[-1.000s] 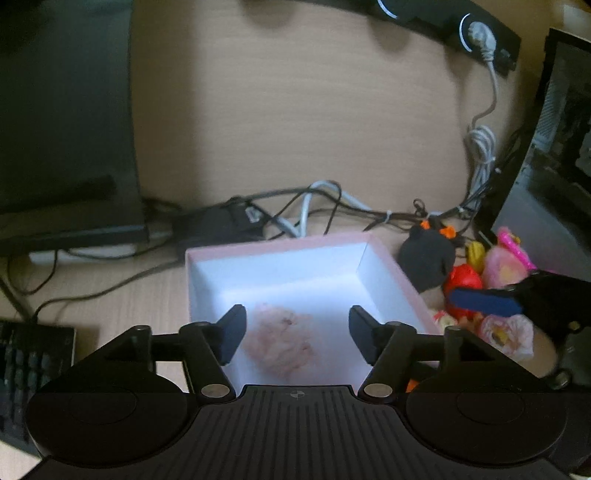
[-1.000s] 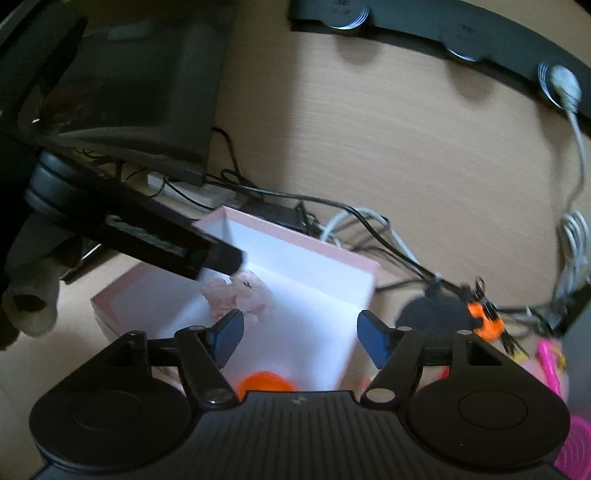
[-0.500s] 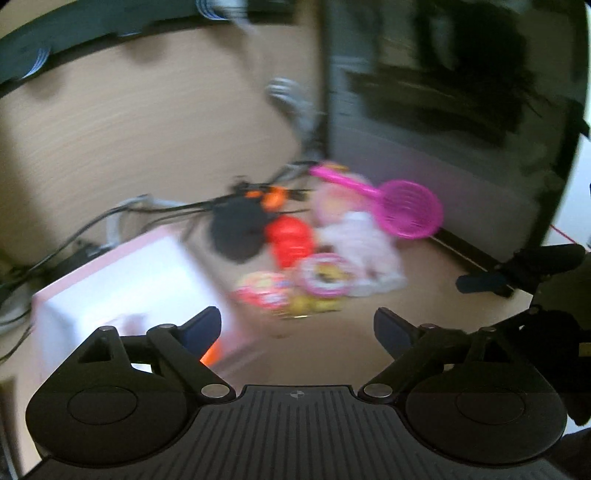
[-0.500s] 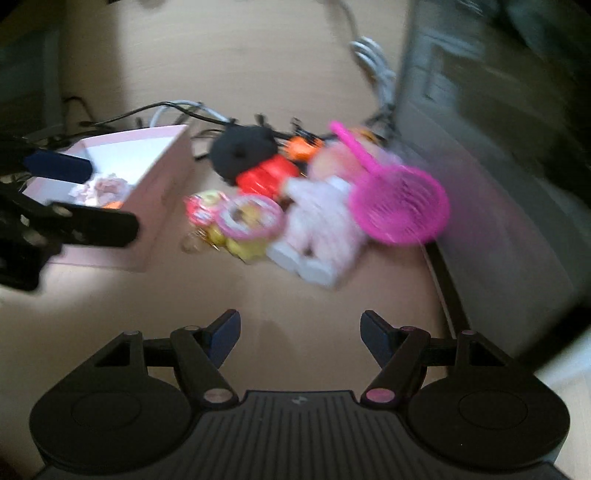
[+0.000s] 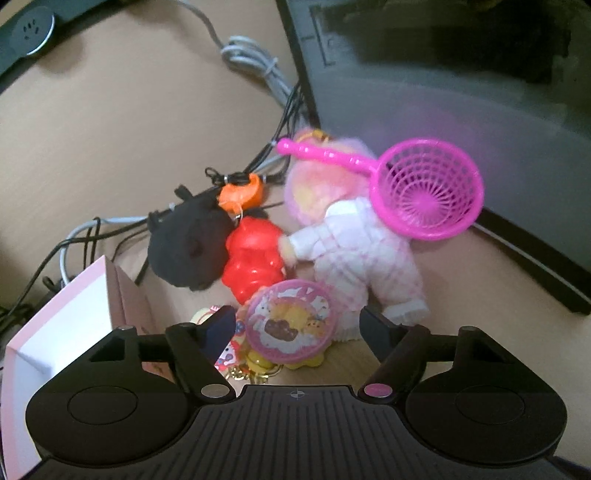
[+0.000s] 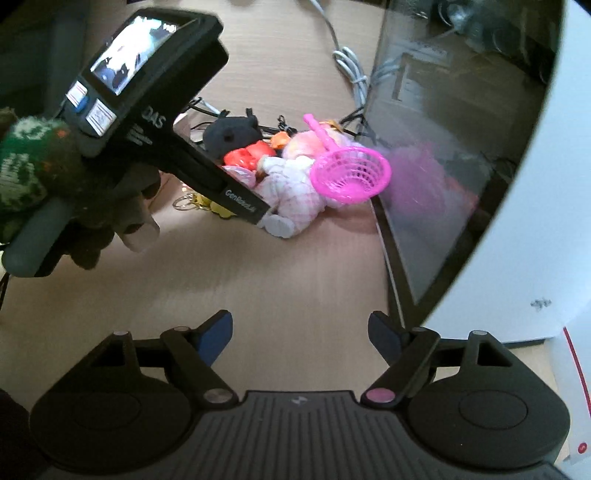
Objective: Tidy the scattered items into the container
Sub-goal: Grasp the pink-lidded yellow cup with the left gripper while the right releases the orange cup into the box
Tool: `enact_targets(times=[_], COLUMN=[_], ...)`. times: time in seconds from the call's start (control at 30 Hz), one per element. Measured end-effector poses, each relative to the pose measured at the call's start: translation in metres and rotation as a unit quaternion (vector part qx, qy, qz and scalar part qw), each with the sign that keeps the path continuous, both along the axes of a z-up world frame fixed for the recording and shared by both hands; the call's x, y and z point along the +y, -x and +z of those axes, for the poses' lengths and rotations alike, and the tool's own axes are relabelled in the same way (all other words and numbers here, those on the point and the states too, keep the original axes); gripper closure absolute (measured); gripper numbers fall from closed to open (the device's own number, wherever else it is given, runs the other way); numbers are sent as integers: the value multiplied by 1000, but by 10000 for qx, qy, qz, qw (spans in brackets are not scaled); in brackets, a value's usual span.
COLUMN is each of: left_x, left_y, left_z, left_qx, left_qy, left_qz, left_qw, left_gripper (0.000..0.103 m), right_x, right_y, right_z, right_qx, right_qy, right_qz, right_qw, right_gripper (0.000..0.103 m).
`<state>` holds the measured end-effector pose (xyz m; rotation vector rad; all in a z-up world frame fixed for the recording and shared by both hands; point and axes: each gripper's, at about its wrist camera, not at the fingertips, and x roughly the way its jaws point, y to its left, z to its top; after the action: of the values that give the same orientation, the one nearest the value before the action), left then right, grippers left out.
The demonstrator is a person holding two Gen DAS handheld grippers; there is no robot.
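My left gripper (image 5: 297,328) is open, low over a pile of toys, with a round pink picture disc (image 5: 290,325) lying between its fingers, which do not touch it. Behind the disc sit a red plastic toy (image 5: 255,258), a black plush (image 5: 188,251), an orange clip (image 5: 242,192), and a doll in a pink-checked suit (image 5: 354,258) with a magenta strainer (image 5: 424,192) resting on it. The pink box (image 5: 62,306) stands at the left edge. My right gripper (image 6: 301,332) is open over bare desk, well short of the pile, where the strainer (image 6: 351,173) and doll (image 6: 295,188) show.
A dark monitor (image 5: 461,92) stands right behind the pile, with cables (image 5: 255,62) and a power strip (image 5: 29,33) along the back. In the right wrist view a gloved hand (image 6: 92,206) holds the left tool; a key ring (image 6: 184,202) lies on the desk, and a white panel (image 6: 517,258) is at right.
Both grippers swung right, away from the box interior. The left one has closed in on the toy pile above the pink disc; the right one has drawn back over bare desk.
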<state>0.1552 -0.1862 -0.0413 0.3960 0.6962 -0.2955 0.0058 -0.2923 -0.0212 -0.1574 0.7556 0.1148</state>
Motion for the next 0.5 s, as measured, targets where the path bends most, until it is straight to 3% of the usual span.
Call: enact_targets(times=[0.07,0.27,0.5], left_x=[-5,7,52], left_y=[-4,25,84], left_z=[-3,7,19], left_qx=[-19,-5,366], left_qy=[-94,-48,227], left_qz=[59,4,54], left_qw=[9999,10000,9991], left_gripper=[42,43,43], right_x=[-4,-3,18], right_y=[2,-7,-32], right_z=[0,0,5], right_qx=[-15,-98,-332], right_qy=[-3,-119,-246], right_qz=[7,149,462], right_qw=[10000,9998,9981], right_gripper=[22,22,22])
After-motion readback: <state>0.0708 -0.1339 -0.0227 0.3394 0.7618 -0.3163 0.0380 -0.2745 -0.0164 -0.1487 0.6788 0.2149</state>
